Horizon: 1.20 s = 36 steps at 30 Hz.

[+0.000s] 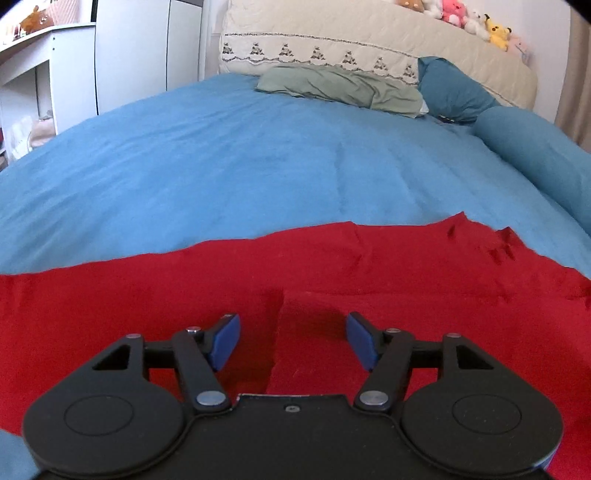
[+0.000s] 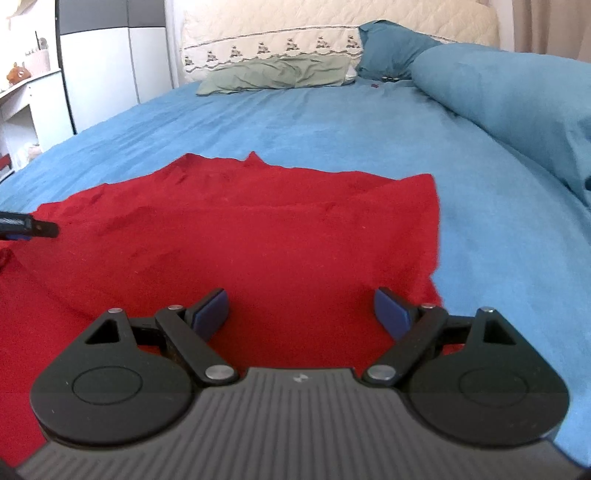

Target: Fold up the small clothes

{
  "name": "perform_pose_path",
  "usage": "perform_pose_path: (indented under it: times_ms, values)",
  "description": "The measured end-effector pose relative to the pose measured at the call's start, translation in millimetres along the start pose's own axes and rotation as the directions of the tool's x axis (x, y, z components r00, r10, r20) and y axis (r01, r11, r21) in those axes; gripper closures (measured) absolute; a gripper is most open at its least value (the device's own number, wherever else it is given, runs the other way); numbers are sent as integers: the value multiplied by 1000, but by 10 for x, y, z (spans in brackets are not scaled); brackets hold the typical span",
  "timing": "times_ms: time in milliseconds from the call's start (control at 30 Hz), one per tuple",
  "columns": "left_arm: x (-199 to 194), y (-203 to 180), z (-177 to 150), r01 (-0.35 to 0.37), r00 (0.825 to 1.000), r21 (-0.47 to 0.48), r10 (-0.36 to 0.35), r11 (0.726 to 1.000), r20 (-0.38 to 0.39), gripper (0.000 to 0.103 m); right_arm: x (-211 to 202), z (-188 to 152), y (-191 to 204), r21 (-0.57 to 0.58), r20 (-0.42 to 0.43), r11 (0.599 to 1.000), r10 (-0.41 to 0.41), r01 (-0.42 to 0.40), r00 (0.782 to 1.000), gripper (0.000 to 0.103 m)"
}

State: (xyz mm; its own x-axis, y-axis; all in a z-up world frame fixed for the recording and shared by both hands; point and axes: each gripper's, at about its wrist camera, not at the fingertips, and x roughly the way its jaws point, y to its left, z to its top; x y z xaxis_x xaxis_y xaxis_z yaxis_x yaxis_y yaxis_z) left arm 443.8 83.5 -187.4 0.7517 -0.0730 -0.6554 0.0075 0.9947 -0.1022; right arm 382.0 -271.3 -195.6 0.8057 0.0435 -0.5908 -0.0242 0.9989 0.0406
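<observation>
A red garment (image 1: 332, 266) lies spread on the blue bedspread (image 1: 221, 155); it also shows in the right wrist view (image 2: 258, 229). My left gripper (image 1: 293, 334) is open and empty, just above the red cloth, over a folded edge running toward the camera. My right gripper (image 2: 301, 312) is open and empty, low over the garment near its right edge. The tip of the left gripper (image 2: 40, 229) pokes in at the left of the right wrist view.
A green pillow (image 1: 340, 86) and a teal pillow (image 1: 450, 88) lie at the cream headboard (image 1: 332, 40). A rolled blue duvet (image 2: 517, 99) runs along the right side. White furniture (image 1: 48, 74) stands left of the bed. Plush toys (image 1: 461, 14) sit on the headboard.
</observation>
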Motion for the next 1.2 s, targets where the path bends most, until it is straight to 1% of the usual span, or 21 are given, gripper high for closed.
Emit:
perform_pose_path:
  times_ms: [67,133,200,267,300,367,433,467,533,567,667,767,833,900,1000,1100,1133,1200]
  values:
    - [-82,35,-15,-10,1000,5,10,1000,-5,32,-27,-32,-55,7,1,1000,-23,23,1000,1]
    - [-225,118,-62,-19,1000,-12,19,1000,-4,29,-80,-65,-116,17,2,999,-51,51,999,1]
    - [-401,250,-105,-22,1000,-40,22,999,-2,29,-153,-86,-132,6,5,997,-77,77,997,1]
    - [-616,402,-143,-17,1000,-67,17,998,-4,29,-225,-97,-113,-17,3,990,-140,140,990,1]
    - [-749,469,-154,-15,1000,-84,15,996,-1,29,-290,-98,-116,-14,8,988,-153,153,988,1]
    - [-985,555,-161,-25,1000,-110,26,994,10,26,-483,-94,-99,-12,50,991,-130,130,990,1]
    - [-1279,615,-153,-39,998,-120,44,992,37,7,-677,-69,2,-52,81,992,-112,116,990,1]
    - [-1397,634,-149,-53,997,-124,60,991,54,4,-765,-48,56,-71,88,992,-98,105,991,1]
    - [-1662,737,-138,-74,992,-140,87,987,88,1,-897,12,178,-96,77,992,-69,76,995,1]
    - [-1773,828,-131,-79,992,-165,94,983,84,1,-965,51,260,-108,67,992,-51,58,996,1]
    - [-1945,1144,-108,-82,993,-267,101,960,58,0,-1113,173,516,-131,49,991,0,6,999,0]
    - [-2074,1514,-132,-118,988,-354,147,928,55,0,-1208,294,843,-135,26,989,62,-58,998,0]
    - [-2160,1758,-172,-128,983,-404,169,906,67,0,-1259,333,1070,-142,43,987,83,-77,996,0]
    - [-2213,1977,-239,-149,978,-443,199,884,69,0,-1256,345,1335,-165,50,983,89,-79,995,0]
    - [-2233,2264,-309,-159,974,-496,218,854,64,1,-1173,324,1701,-164,13,980,113,-109,994,0]
    - [-2148,2542,-421,-171,969,-549,241,818,59,2,-1074,291,2022,-139,-20,979,145,-147,989,0]
    - [-2123,2590,-458,-181,965,-558,255,810,57,2,-1057,266,2104,-134,-28,979,154,-156,988,0]
    - [-2056,2710,-538,-206,957,-562,284,801,54,2,-1016,225,2293,-127,-32,978,161,-163,986,0]
